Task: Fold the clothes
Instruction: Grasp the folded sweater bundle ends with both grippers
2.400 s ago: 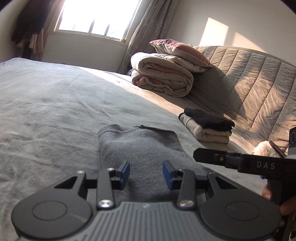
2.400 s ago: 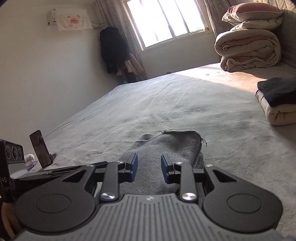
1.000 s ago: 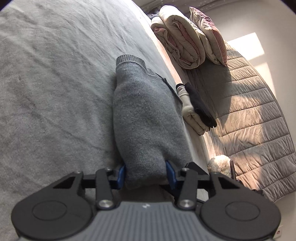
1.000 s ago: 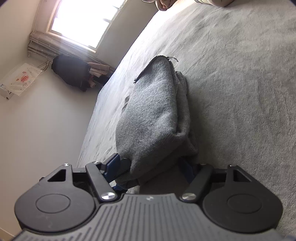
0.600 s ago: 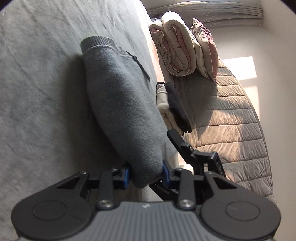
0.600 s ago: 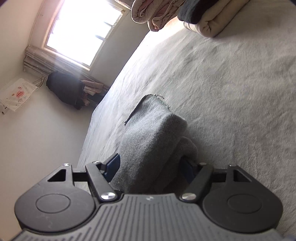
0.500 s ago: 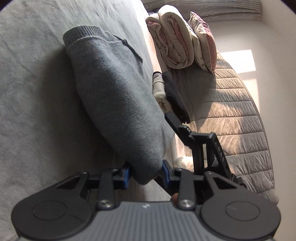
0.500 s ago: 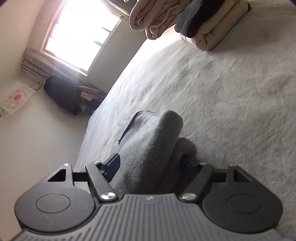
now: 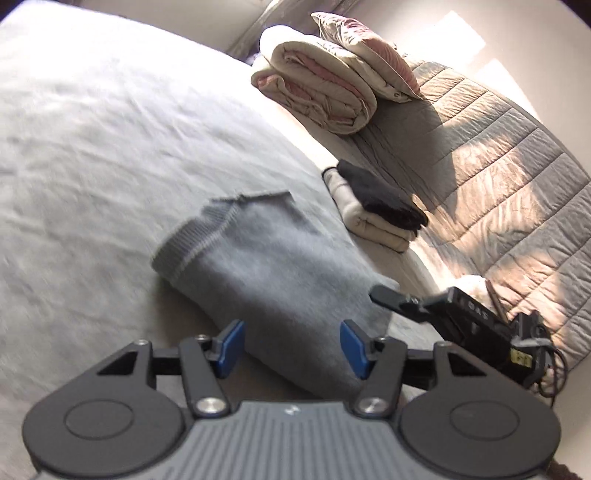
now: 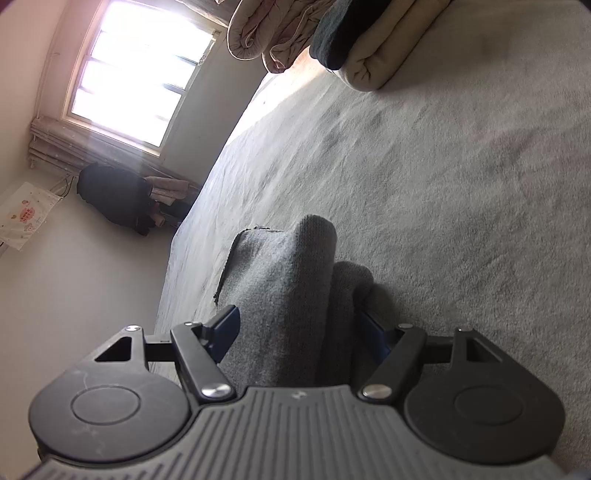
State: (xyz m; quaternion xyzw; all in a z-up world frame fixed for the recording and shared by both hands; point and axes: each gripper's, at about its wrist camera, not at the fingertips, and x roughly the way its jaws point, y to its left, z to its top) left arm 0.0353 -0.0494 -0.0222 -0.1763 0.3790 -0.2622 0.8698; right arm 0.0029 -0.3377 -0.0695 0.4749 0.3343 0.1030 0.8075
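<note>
A folded grey sweater [image 9: 273, 266] lies on the grey bed cover [image 9: 92, 147]. My left gripper [image 9: 291, 345] is open, its blue pads on either side of the sweater's near edge, no longer pinching it. The right gripper shows in the left wrist view [image 9: 391, 295] at the sweater's right edge. In the right wrist view, my right gripper [image 10: 301, 328] is closed around a thick bunched fold of the same sweater [image 10: 291, 291], which fills the space between its fingers and is lifted off the bed [image 10: 461, 184].
A stack of folded clothes, beige under black [image 9: 376, 206], lies beyond the sweater, also in the right wrist view [image 10: 373, 33]. A rolled duvet and pillow [image 9: 325, 85] sit by the quilted headboard [image 9: 498, 158]. A window [image 10: 144, 70] and hanging dark clothes [image 10: 114, 199] are far off.
My left gripper has opened and released the sweater, which has dropped flat on the bed. My right gripper keeps its hold on the bunched edge and has tilted further.
</note>
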